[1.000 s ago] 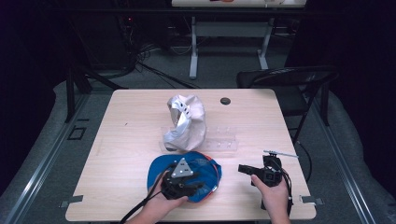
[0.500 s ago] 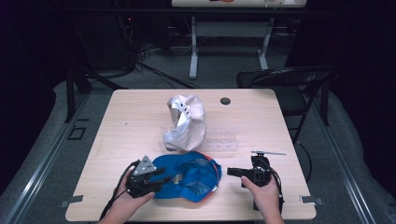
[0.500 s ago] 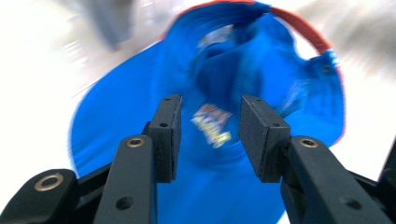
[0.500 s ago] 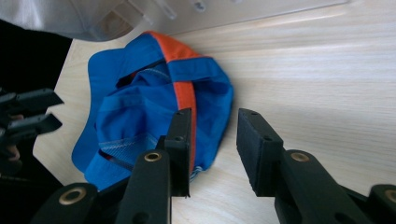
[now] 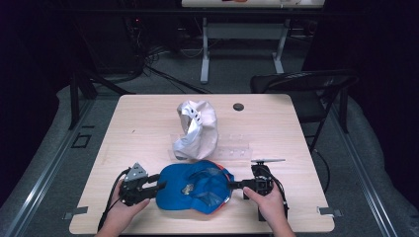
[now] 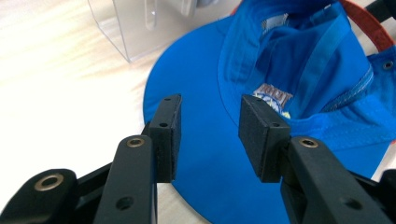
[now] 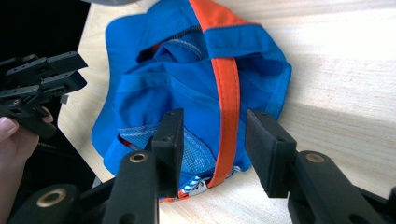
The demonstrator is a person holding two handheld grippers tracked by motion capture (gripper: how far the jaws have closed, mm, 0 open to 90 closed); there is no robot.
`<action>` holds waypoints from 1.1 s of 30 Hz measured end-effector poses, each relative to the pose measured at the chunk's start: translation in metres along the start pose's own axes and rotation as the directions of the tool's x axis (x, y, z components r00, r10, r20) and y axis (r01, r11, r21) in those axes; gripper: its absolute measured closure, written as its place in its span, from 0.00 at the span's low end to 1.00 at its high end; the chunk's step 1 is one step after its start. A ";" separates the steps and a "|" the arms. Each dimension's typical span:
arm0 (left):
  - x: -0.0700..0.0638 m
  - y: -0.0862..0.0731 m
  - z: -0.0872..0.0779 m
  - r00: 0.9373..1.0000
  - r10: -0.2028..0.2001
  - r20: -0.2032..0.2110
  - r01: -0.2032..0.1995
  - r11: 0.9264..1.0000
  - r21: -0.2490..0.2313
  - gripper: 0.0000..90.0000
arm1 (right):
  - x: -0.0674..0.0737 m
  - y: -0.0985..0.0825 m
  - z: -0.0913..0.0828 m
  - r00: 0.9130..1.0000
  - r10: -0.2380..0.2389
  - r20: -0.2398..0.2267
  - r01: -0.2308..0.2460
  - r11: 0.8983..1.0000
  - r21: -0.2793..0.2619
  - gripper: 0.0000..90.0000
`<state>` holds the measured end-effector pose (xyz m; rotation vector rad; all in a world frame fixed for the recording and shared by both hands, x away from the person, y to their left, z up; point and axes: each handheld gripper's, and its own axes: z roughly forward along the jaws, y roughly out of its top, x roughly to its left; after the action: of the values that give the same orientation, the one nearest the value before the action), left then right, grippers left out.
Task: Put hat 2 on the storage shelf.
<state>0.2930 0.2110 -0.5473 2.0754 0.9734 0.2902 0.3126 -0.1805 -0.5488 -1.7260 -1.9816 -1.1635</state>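
Tongs: left tongs (image 6: 210, 135) released above the blue cap (image 5: 195, 185) brim; right tongs (image 7: 215, 151) just opened, straddling its orange strap without pressing. Cap lies lower centre on the tabletop (image 5: 143, 123), below a grey cap (image 5: 197, 129).

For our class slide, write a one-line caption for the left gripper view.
Open left tongs poised over the brim of a blue cap on a wooden table.
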 end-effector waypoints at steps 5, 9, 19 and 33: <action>0.003 -0.002 0.005 1.000 -0.004 -0.008 0.004 1.000 0.017 0.66 | -0.002 0.004 0.006 1.000 0.016 0.002 -0.016 0.999 0.037 0.63; 0.002 -0.003 0.007 1.000 0.007 -0.010 -0.006 1.000 0.018 0.66 | -0.005 0.007 0.011 0.999 0.037 -0.031 -0.035 0.998 0.056 0.62; 0.000 -0.006 0.014 1.000 0.021 -0.003 -0.021 0.998 0.053 0.67 | -0.005 0.009 0.019 0.996 0.050 -0.079 -0.042 0.994 0.099 0.63; -0.002 -0.007 0.016 0.999 0.036 -0.007 -0.035 0.997 0.062 0.68 | 0.000 0.013 0.010 0.985 0.094 -0.144 -0.080 0.992 0.101 0.76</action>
<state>0.2964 0.2032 -0.5626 2.1509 0.9624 0.2908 0.3278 -0.1734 -0.5499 -1.6126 -1.8248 -1.1150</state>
